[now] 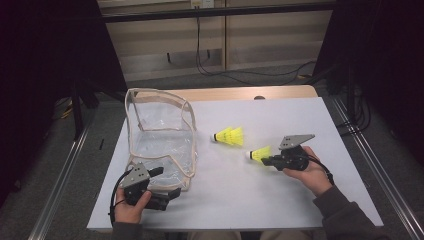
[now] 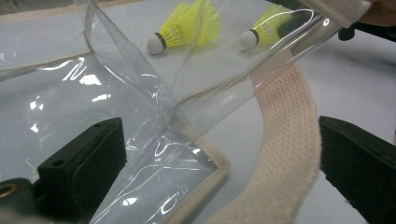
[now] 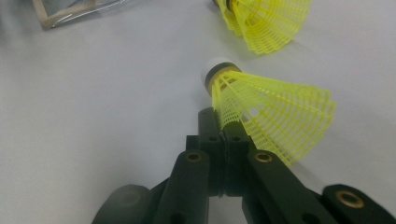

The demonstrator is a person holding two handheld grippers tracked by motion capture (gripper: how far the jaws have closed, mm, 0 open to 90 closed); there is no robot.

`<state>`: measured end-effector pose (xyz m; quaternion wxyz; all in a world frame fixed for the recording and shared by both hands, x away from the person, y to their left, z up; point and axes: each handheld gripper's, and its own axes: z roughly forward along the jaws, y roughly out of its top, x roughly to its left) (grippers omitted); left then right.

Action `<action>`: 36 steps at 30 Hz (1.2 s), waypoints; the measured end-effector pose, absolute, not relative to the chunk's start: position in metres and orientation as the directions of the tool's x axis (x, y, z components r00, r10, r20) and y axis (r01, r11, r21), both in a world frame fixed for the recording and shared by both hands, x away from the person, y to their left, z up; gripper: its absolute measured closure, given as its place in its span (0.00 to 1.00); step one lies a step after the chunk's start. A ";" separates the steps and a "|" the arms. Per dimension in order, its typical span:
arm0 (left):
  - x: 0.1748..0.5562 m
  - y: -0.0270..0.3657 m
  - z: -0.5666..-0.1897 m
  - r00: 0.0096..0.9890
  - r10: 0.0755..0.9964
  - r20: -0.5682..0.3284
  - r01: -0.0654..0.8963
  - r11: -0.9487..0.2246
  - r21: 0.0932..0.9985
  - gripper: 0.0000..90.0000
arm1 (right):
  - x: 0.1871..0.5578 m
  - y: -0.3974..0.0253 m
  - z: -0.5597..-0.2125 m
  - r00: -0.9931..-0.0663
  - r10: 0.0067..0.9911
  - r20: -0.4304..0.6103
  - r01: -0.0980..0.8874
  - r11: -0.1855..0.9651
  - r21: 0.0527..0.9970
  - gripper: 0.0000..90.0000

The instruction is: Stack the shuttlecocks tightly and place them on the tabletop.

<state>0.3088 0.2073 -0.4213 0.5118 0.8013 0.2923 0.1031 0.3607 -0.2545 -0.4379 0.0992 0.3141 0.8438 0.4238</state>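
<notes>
A white surface [image 1: 280, 200] sits in a dim room with dark curtains to either side and cables trailing along the far wall. At the left of the surface stands a clear bag [image 1: 160, 135] with cream trim, its mouth propped up and facing right, apparently so that something can be slipped inside. The left gripper [image 1: 167, 194], held at the bag's near corner, has its jaws spread wide on either side of the corner and the cream strap [image 2: 287, 140]; from the left gripper view they bracket the fabric without pinching it, and the likely purpose is to catch the edge and steady the opening. To the right, the right gripper [image 1: 265, 160] has its jaws clenched on the skirt of a yellow shuttlecock [image 1: 260, 153], gripping the mesh close behind the white cork [image 3: 215, 65], which points left toward the bag. That grip on the light plastic skirt looks chosen to carry the shuttlecock cork-first to the opening. A second shuttlecock [image 1: 229, 135] lies loose on the surface, just beyond the held one and between it and the bag, its cork also pointing left; it appears to wait its turn. Through the clear wall of the bag, the left gripper view shows both shuttlecocks lying outside it, so the packing seems barely begun.
</notes>
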 end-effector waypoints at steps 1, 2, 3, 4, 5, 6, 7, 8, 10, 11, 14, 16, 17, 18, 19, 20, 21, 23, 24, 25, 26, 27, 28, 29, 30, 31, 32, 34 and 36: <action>0.309 0.207 -0.421 0.806 0.575 -0.137 0.365 -0.303 0.880 0.03 | 0.361 -0.255 -0.438 -0.782 0.615 0.099 0.445 0.440 0.780 0.99; 0.309 0.207 -0.421 0.807 0.575 -0.136 0.365 -0.304 0.880 0.03 | 0.362 -0.256 -0.437 -0.779 0.619 0.100 0.446 0.436 0.782 0.99; 0.309 0.207 -0.421 0.807 0.575 -0.135 0.364 -0.305 0.880 0.03 | 0.362 -0.256 -0.437 -0.779 0.619 0.100 0.445 0.433 0.784 0.99; 0.309 0.207 -0.421 0.807 0.574 -0.135 0.364 -0.305 0.880 0.03 | 0.362 -0.256 -0.437 -0.777 0.621 0.099 0.444 0.431 0.786 0.99; 0.309 0.207 -0.421 0.807 0.575 -0.135 0.364 -0.305 0.880 0.03 | 0.363 -0.257 -0.437 -0.777 0.621 0.100 0.444 0.429 0.787 0.99; 0.309 0.207 -0.421 0.808 0.574 -0.135 0.364 -0.305 0.880 0.03 | 0.363 -0.257 -0.437 -0.775 0.624 0.098 0.444 0.427 0.788 0.99; 0.309 0.207 -0.421 0.807 0.575 -0.136 0.365 -0.305 0.880 0.03 | 0.364 -0.257 -0.436 -0.774 0.625 0.100 0.443 0.422 0.791 0.99; 0.309 0.207 -0.421 0.807 0.575 -0.136 0.365 -0.304 0.880 0.03 | 0.364 -0.257 -0.436 -0.774 0.626 0.099 0.443 0.422 0.791 0.99; 0.309 0.207 -0.421 0.808 0.573 -0.136 0.363 -0.303 0.881 0.03 | 0.365 -0.257 -0.436 -0.771 0.629 0.099 0.442 0.418 0.794 0.99; 0.309 0.207 -0.422 0.808 0.573 -0.137 0.363 -0.303 0.881 0.03 | 0.366 -0.258 -0.436 -0.769 0.630 0.102 0.445 0.414 0.794 0.99; 0.309 0.207 -0.421 0.809 0.571 -0.135 0.361 -0.304 0.882 0.03 | 0.368 -0.259 -0.435 -0.767 0.634 0.102 0.446 0.413 0.794 0.99; 0.309 0.207 -0.421 0.809 0.572 -0.136 0.363 -0.303 0.881 0.03 | 0.370 -0.258 -0.433 -0.767 0.634 0.101 0.444 0.411 0.796 0.99; 0.309 0.207 -0.421 0.809 0.572 -0.137 0.363 -0.303 0.881 0.03 | 0.370 -0.258 -0.432 -0.769 0.633 0.096 0.440 0.414 0.797 0.99; 0.309 0.208 -0.421 0.809 0.572 -0.137 0.363 -0.303 0.881 0.03 | 0.370 -0.257 -0.432 -0.768 0.634 0.092 0.439 0.416 0.796 0.99; 0.309 0.208 -0.421 0.809 0.571 -0.136 0.363 -0.304 0.881 0.03 | 0.371 -0.257 -0.432 -0.767 0.636 0.088 0.438 0.417 0.796 0.99; 0.309 0.208 -0.421 0.810 0.571 -0.135 0.362 -0.305 0.881 0.03 | 0.371 -0.257 -0.431 -0.766 0.637 0.088 0.438 0.417 0.796 0.99; 0.309 0.207 -0.422 0.808 0.572 -0.138 0.364 -0.301 0.881 0.03 | 0.372 -0.257 -0.432 -0.766 0.637 0.085 0.435 0.417 0.798 0.99; 0.309 0.208 -0.421 0.809 0.572 -0.137 0.363 -0.303 0.881 0.03 | 0.373 -0.257 -0.431 -0.764 0.639 0.086 0.438 0.416 0.797 0.99; 0.309 0.207 -0.421 0.809 0.572 -0.137 0.363 -0.303 0.881 0.03 | 0.373 -0.257 -0.431 -0.765 0.639 0.084 0.436 0.417 0.797 0.99; 0.309 0.208 -0.421 0.809 0.572 -0.136 0.363 -0.303 0.881 0.03 | 0.374 -0.257 -0.431 -0.763 0.641 0.085 0.437 0.415 0.798 0.99; 0.309 0.208 -0.421 0.809 0.571 -0.135 0.362 -0.304 0.881 0.03 | 0.374 -0.258 -0.430 -0.762 0.642 0.082 0.436 0.415 0.799 0.99; 0.309 0.208 -0.422 0.809 0.571 -0.136 0.362 -0.304 0.881 0.03 | 0.375 -0.258 -0.429 -0.762 0.643 0.081 0.434 0.414 0.800 0.99; 0.309 0.208 -0.422 0.809 0.572 -0.136 0.363 -0.304 0.881 0.03 | 0.376 -0.259 -0.429 -0.759 0.646 0.078 0.434 0.412 0.801 0.99; 0.309 0.207 -0.422 0.809 0.572 -0.137 0.363 -0.303 0.881 0.03 | 0.376 -0.260 -0.428 -0.757 0.649 0.078 0.434 0.411 0.802 0.99; 0.309 0.208 -0.422 0.810 0.571 -0.134 0.361 -0.305 0.881 0.03 | 0.377 -0.261 -0.428 -0.754 0.651 0.081 0.437 0.407 0.802 0.99; 0.309 0.208 -0.422 0.810 0.571 -0.134 0.361 -0.304 0.882 0.03 | 0.378 -0.261 -0.428 -0.754 0.652 0.081 0.437 0.405 0.803 0.99; 0.309 0.207 -0.422 0.810 0.571 -0.135 0.361 -0.304 0.882 0.03 | 0.379 -0.262 -0.428 -0.752 0.654 0.080 0.437 0.405 0.803 0.99; 0.309 0.208 -0.422 0.810 0.571 -0.135 0.361 -0.304 0.881 0.03 | 0.380 -0.262 -0.428 -0.751 0.655 0.083 0.440 0.402 0.803 0.99; 0.309 0.208 -0.422 0.809 0.571 -0.137 0.363 -0.304 0.881 0.03 | 0.381 -0.263 -0.427 -0.748 0.659 0.081 0.439 0.398 0.806 0.99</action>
